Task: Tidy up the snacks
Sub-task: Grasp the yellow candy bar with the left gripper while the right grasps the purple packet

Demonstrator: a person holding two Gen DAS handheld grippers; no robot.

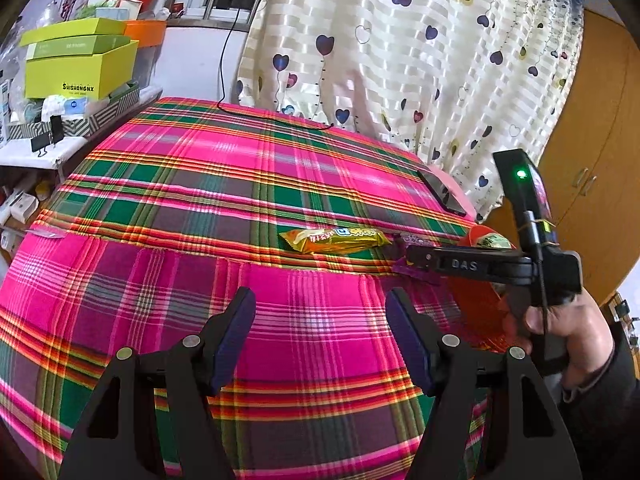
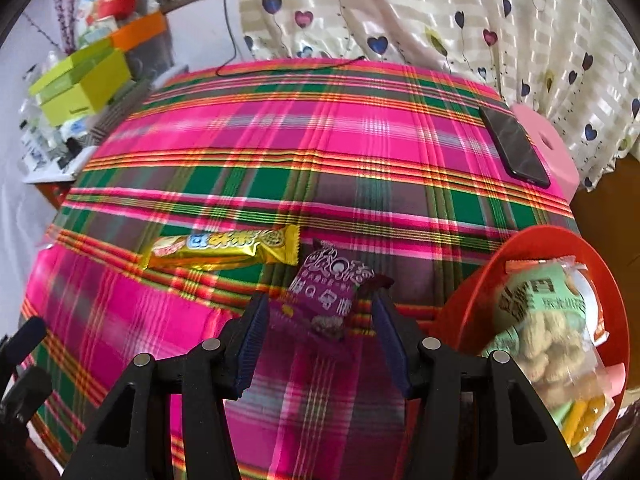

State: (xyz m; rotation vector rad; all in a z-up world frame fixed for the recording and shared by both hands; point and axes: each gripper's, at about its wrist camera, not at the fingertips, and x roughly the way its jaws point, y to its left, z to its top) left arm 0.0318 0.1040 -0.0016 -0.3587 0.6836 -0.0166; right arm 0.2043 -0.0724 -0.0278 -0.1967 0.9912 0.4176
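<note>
Plaid-covered table [image 2: 320, 152]: snack bar [image 2: 224, 248], purple packet [image 2: 328, 292], phone [image 2: 514, 146], bowl [image 2: 532, 256].

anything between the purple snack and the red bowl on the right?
Nothing visible. The purple snack packet lies between the open fingers of the right gripper, and only bare plaid cloth separates it from the red bowl. The yellow bar lies on the far side.

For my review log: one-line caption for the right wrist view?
Open right gripper straddles a purple snack, gold bar and red bowl nearby.

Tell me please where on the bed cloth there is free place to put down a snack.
Free: the wide plaid cloth between the gold bar and the black cable, left of the phone. Crowded: near the red bowl, where the purple packet lies.
</note>
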